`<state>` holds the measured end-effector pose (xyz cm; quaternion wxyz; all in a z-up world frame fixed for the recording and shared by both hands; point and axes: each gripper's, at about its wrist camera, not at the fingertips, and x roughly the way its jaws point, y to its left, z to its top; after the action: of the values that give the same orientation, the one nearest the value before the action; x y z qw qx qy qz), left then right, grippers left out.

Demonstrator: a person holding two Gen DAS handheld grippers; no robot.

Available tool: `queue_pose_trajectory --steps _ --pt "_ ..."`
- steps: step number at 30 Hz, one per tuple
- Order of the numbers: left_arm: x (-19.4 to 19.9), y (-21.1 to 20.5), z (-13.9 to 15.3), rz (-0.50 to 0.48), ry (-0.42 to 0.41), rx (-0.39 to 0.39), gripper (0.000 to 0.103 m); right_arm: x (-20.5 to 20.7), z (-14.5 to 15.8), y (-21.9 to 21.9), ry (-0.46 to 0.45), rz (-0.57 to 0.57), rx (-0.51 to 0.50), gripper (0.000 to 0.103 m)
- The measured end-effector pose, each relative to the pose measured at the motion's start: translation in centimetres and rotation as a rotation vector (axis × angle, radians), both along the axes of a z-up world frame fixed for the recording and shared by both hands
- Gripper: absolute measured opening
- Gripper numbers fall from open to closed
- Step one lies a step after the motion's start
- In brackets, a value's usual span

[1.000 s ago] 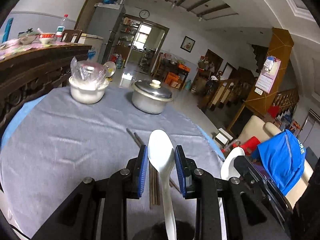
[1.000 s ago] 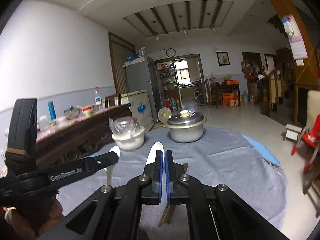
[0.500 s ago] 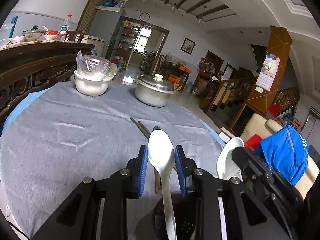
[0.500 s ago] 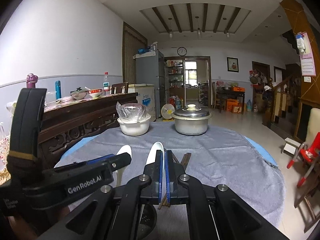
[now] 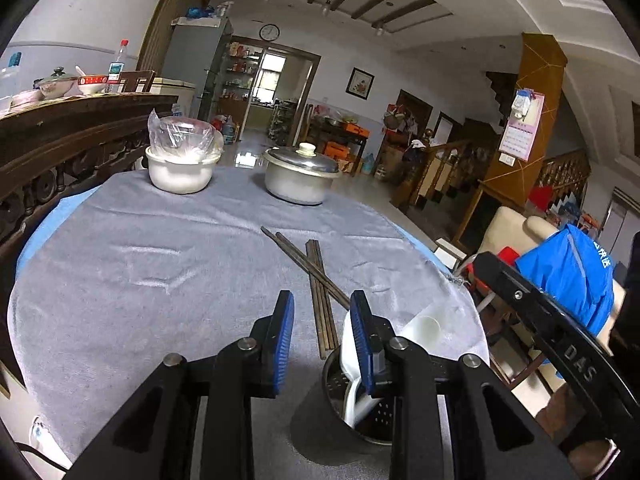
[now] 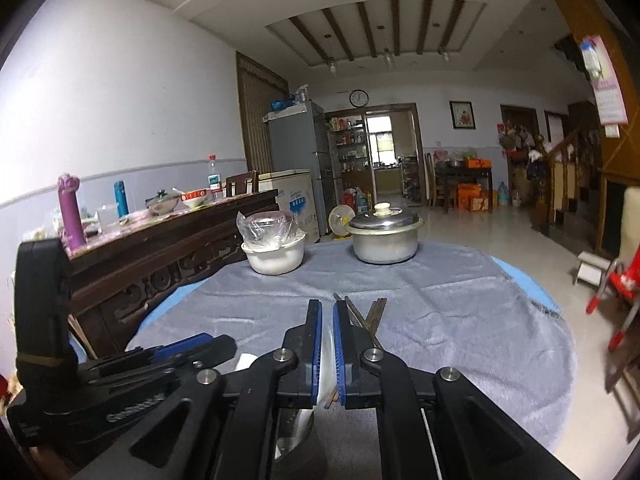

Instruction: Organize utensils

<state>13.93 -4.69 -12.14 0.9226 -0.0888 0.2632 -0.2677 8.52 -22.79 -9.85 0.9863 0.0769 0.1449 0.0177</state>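
My left gripper [image 5: 322,296] stands open low over the grey cloth with nothing between its blue pads. A white spoon [image 5: 352,392] stands in the perforated metal holder [image 5: 380,416] just behind its right finger. A second white spoon [image 5: 424,326] leans at the holder's far side. In the right wrist view my right gripper [image 6: 327,304] has its jaws opening a crack. That second spoon [image 6: 326,364] shows low between the pads, above the holder [image 6: 294,432]. Dark chopsticks [image 5: 318,280] lie crossed on the cloth ahead.
A white bowl with a plastic bag [image 5: 180,172] and a lidded metal pot [image 5: 300,180] stand at the table's far side. A carved wooden sideboard [image 5: 60,140] runs along the left. A chair with a blue garment [image 5: 572,280] is past the right edge.
Both grippers have sunk toward the table and the holder has come into view. The spoon has left my left jaws and stands in the holder. The right spoon has slid down between its pads.
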Motion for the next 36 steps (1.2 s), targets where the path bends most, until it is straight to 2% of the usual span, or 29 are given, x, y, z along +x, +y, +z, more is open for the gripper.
queue_pose_trajectory --steps 5,7,13,15,19,23,27,30,31,33,36 --pt "1.0 1.2 0.3 0.028 0.021 -0.026 0.03 0.5 0.0 -1.2 0.012 -0.021 0.039 0.007" --pt "1.9 1.9 0.1 0.039 0.042 -0.032 0.035 0.8 -0.3 -1.9 0.026 -0.031 0.054 0.007" --pt "4.6 3.1 -0.6 0.087 0.105 -0.026 0.039 3.6 -1.6 -4.9 0.126 -0.044 0.139 0.007" --pt "6.4 3.2 -0.9 0.075 0.151 -0.023 0.041 4.5 -2.1 -5.9 0.154 -0.05 0.168 0.007" --pt "10.9 2.4 -1.3 0.044 0.238 -0.002 0.053 6.5 -3.6 -7.7 0.218 -0.063 0.228 0.007" --pt "15.9 1.3 -2.5 0.043 0.34 -0.028 0.054 8.5 -5.4 -8.8 0.293 -0.045 0.273 0.007" --pt "19.2 0.1 -3.9 0.068 0.433 -0.031 0.054 11.5 -6.6 -9.4 0.376 0.017 0.27 0.007" --pt "20.0 -0.1 -4.6 0.081 0.454 -0.05 0.054 15.7 -7.0 -9.8 0.452 0.108 0.283 0.009" --pt "20.1 -0.3 -4.9 0.08 0.46 -0.046 0.054 16.9 -7.1 -9.8 0.468 0.133 0.286 0.012" --pt "20.4 -0.4 -5.4 0.077 0.479 -0.034 0.054 20.2 -7.4 -9.9 0.519 0.193 0.294 0.027" --pt "20.6 0.1 -6.0 0.079 0.491 -0.024 0.054 24.1 -7.6 -9.6 0.548 0.242 0.3 0.029"
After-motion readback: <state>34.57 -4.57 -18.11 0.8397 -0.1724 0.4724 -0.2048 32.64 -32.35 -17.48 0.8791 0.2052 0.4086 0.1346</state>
